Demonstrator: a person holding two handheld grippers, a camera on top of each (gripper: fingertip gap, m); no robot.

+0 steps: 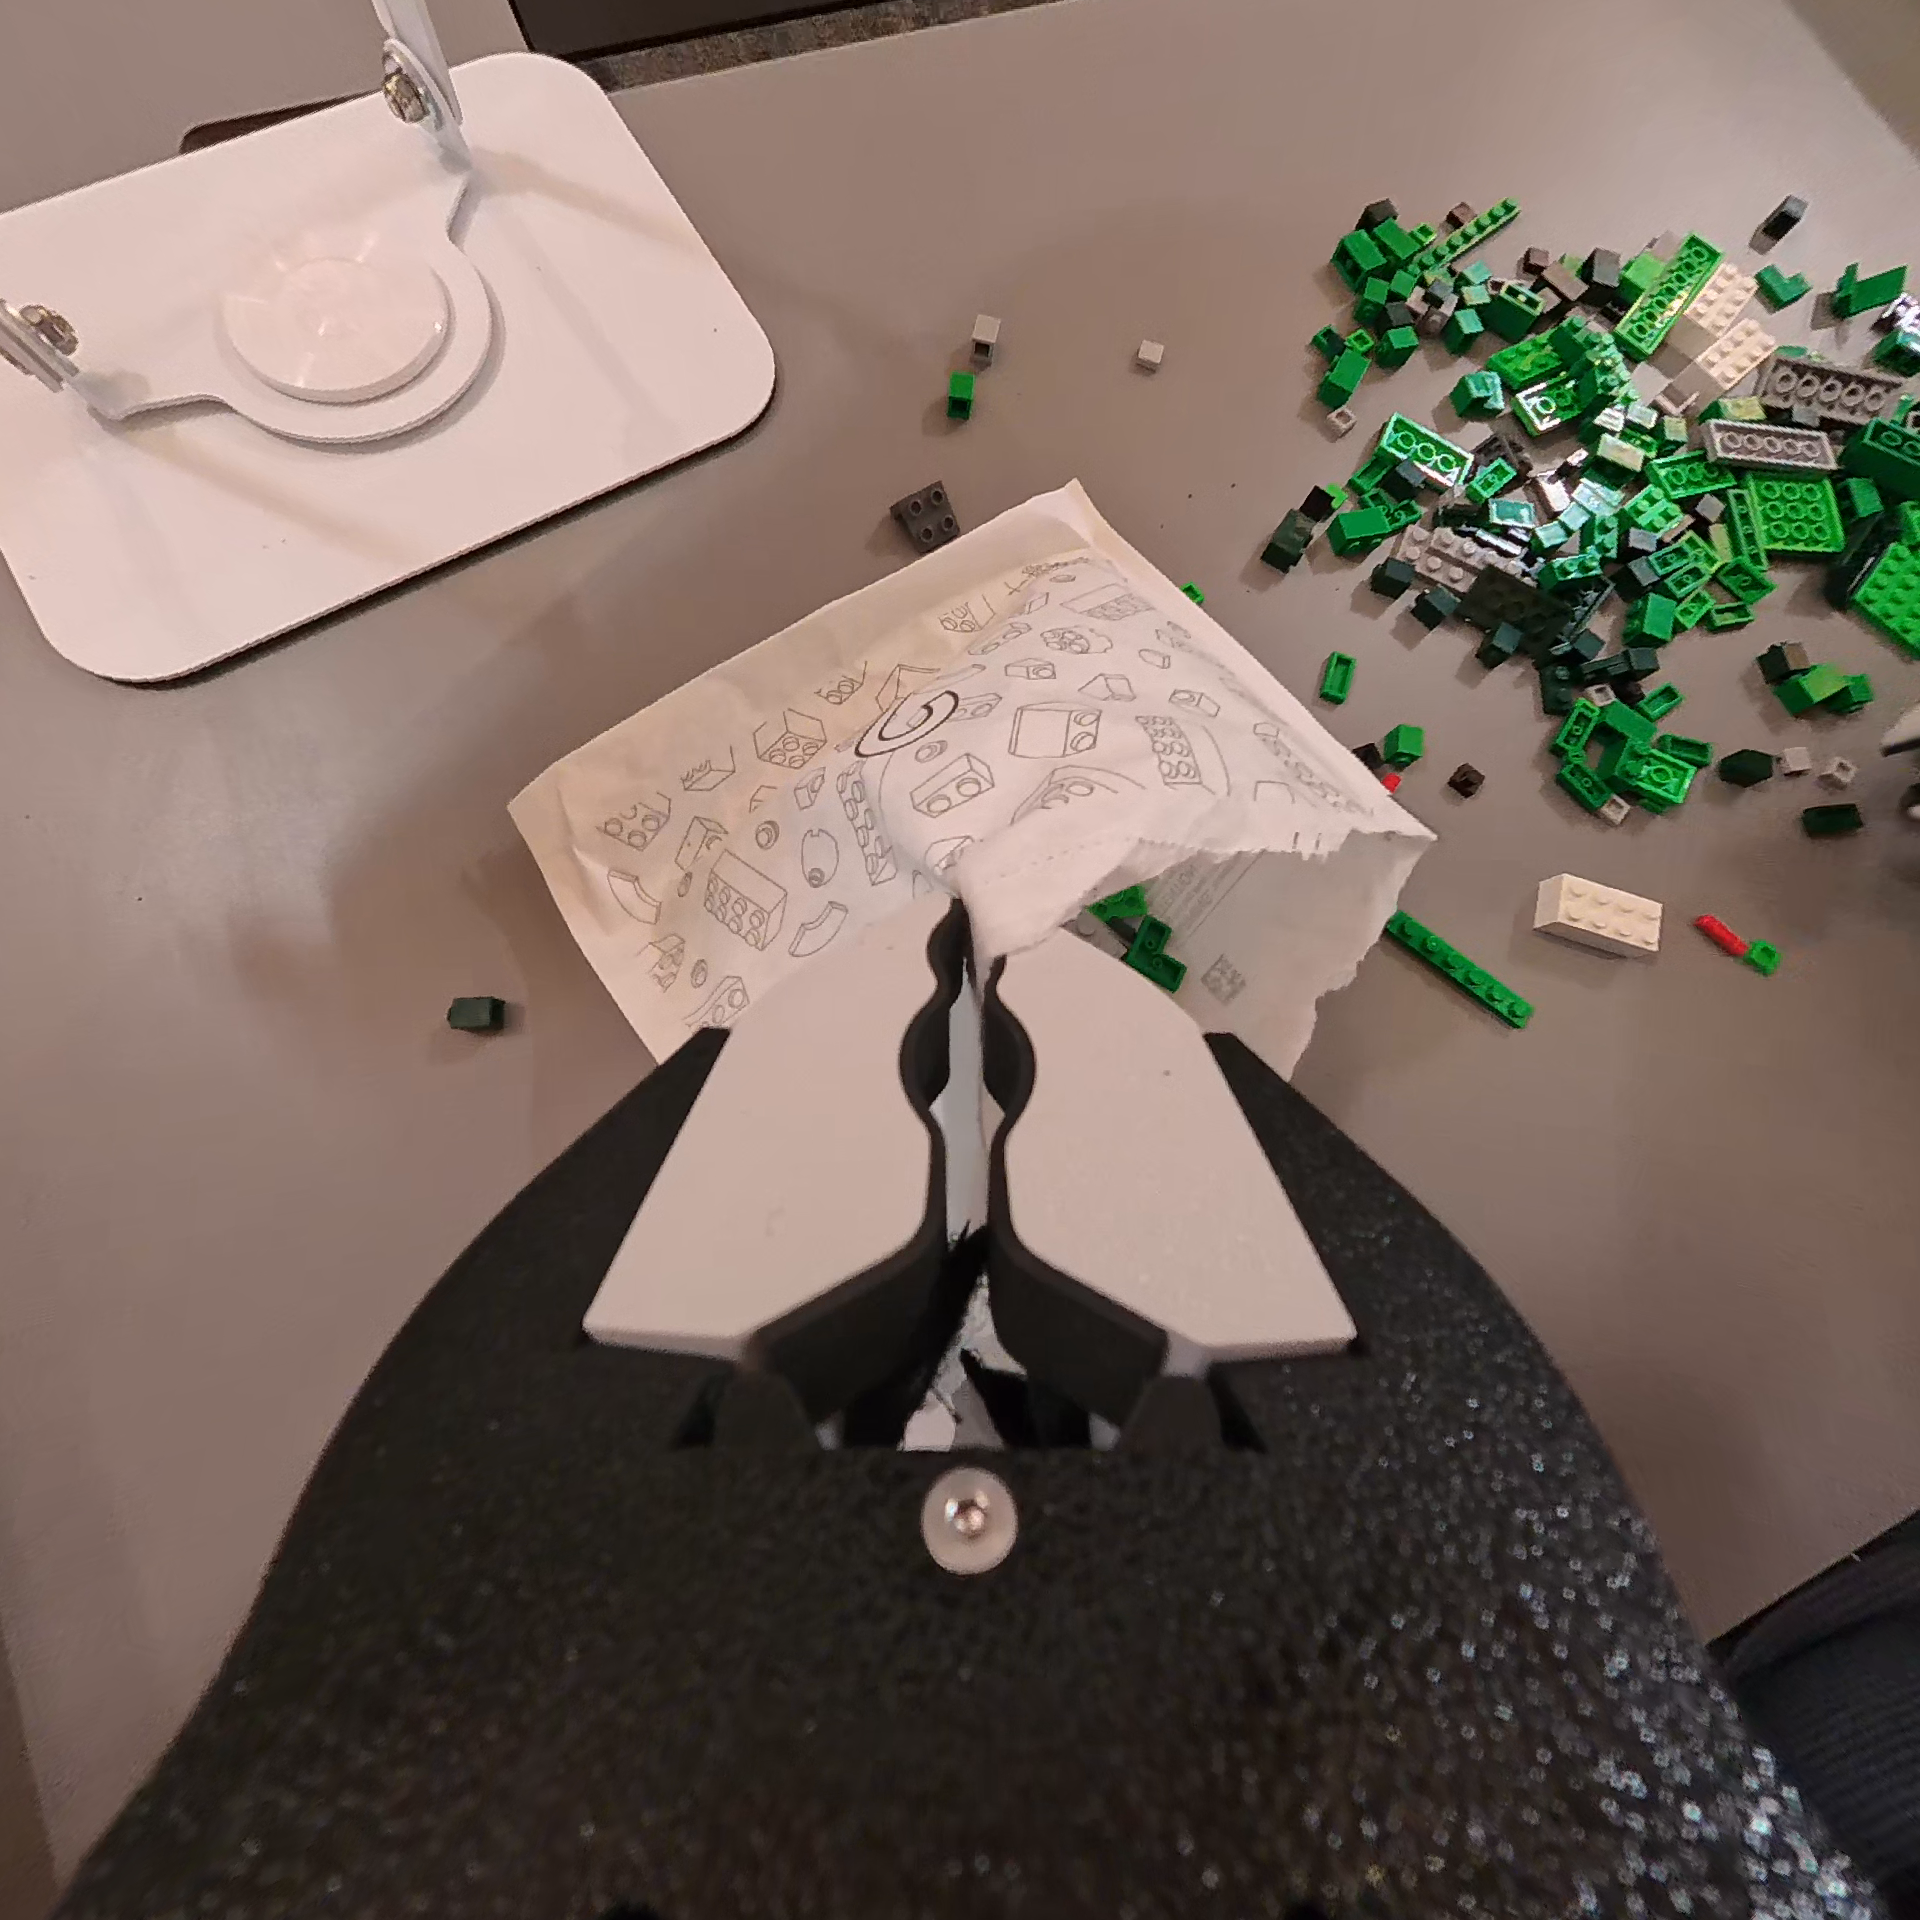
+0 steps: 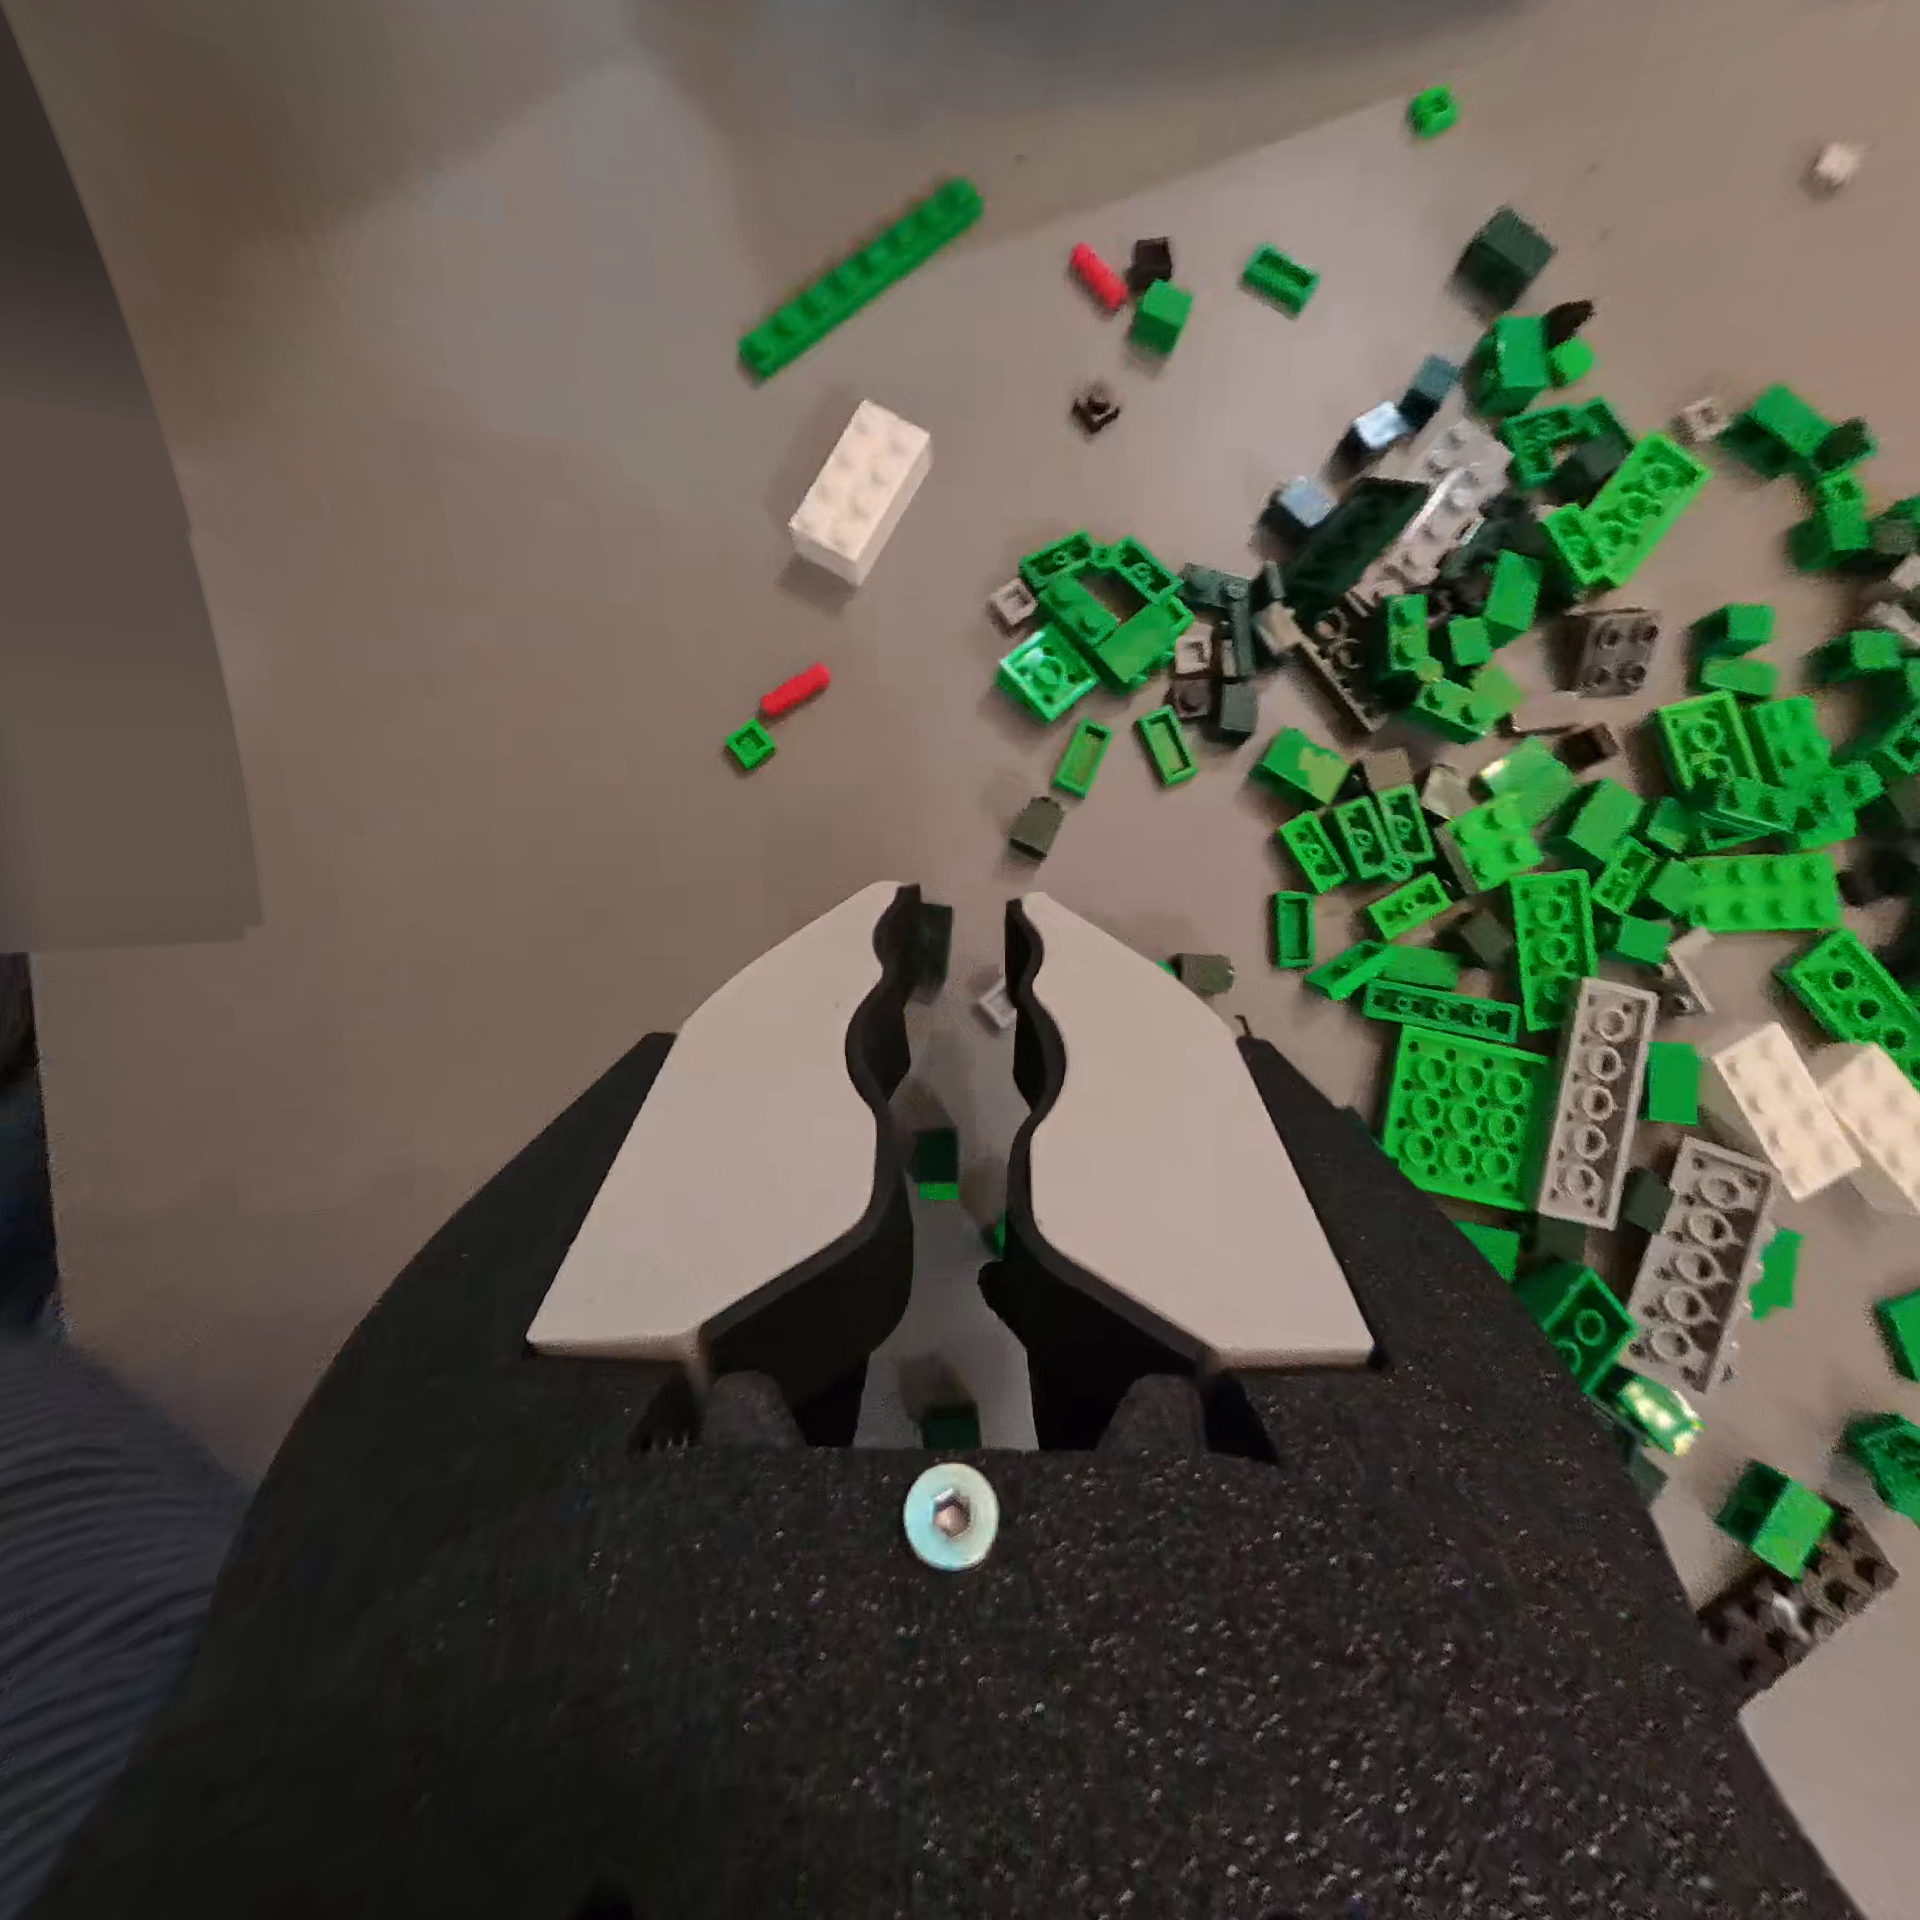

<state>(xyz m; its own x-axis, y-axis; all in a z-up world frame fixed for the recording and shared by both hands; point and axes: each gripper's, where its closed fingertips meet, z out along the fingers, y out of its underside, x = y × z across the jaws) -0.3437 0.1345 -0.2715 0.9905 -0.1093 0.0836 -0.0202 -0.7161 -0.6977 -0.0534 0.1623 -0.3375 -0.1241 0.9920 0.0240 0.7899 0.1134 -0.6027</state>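
Table (image 1: 312, 935) bare beside left tool's (image 1: 971, 940) bag (image 1: 1039, 748)

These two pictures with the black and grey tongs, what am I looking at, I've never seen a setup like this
Each picture comes from a camera on a hand-held tool, looking along its two tongs; a person holds one in each hand. In the left view, the left tongs are shut on a torn white paper bag printed with brick drawings. Beside it on the grey table lie a heap of green, grey and white toy bricks and a white stand base. In the right view, the right tongs hover slightly open, holding nothing, over the same bricks, near a white brick.
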